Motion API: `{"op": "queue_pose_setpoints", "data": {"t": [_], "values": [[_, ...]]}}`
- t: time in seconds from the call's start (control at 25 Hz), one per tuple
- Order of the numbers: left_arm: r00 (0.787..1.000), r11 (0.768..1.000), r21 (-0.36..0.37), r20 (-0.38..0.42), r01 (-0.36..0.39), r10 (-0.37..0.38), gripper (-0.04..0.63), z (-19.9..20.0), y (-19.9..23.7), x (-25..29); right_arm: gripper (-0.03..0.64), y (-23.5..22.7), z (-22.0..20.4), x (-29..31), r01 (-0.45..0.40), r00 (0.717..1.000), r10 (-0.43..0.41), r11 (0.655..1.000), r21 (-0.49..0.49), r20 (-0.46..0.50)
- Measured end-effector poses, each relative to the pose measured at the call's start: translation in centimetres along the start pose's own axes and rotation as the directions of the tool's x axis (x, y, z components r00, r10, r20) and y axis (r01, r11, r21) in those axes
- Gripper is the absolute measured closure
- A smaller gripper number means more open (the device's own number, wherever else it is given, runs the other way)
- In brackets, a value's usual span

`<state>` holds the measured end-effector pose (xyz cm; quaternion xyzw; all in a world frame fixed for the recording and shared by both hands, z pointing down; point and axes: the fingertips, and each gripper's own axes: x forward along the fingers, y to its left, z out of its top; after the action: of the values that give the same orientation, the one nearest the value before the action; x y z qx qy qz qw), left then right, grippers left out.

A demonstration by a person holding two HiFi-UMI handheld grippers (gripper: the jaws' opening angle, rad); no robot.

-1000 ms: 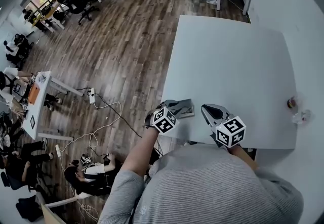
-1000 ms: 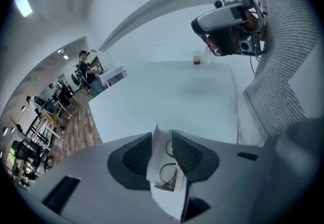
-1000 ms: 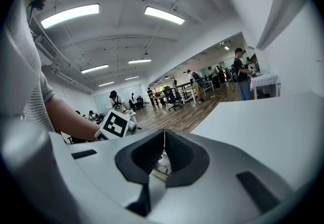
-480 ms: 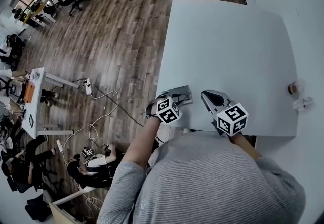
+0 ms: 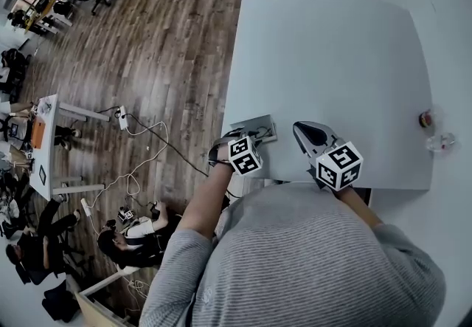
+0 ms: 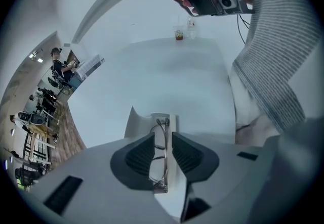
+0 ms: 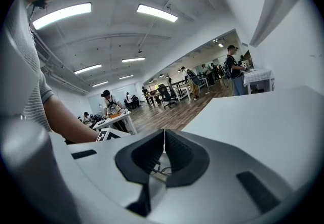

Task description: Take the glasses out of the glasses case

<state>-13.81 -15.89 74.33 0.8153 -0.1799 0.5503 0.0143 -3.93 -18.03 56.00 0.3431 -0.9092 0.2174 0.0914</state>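
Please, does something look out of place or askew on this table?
Only one thing: the open grey glasses case, thin wire-framed glasses inside, lies at the white table's left edge near the corner, where it could slip off. Nothing spilled or damaged shows.

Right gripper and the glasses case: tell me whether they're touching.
Apart. The head view shows bare table between the right gripper and the glasses case.
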Motion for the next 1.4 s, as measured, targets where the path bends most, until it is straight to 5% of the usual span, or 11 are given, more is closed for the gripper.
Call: {"op": "queue_pose_setpoints", "data": {"t": [1.4], "values": [[0.992,0.999,0.042,-0.122,0.014,-0.008,0.526,-2.3,-0.6,3.1,0.601,-1.1,-0.3,-0.3,0.033,0.999,-0.033,0.999,0.007,-0.011]]}}
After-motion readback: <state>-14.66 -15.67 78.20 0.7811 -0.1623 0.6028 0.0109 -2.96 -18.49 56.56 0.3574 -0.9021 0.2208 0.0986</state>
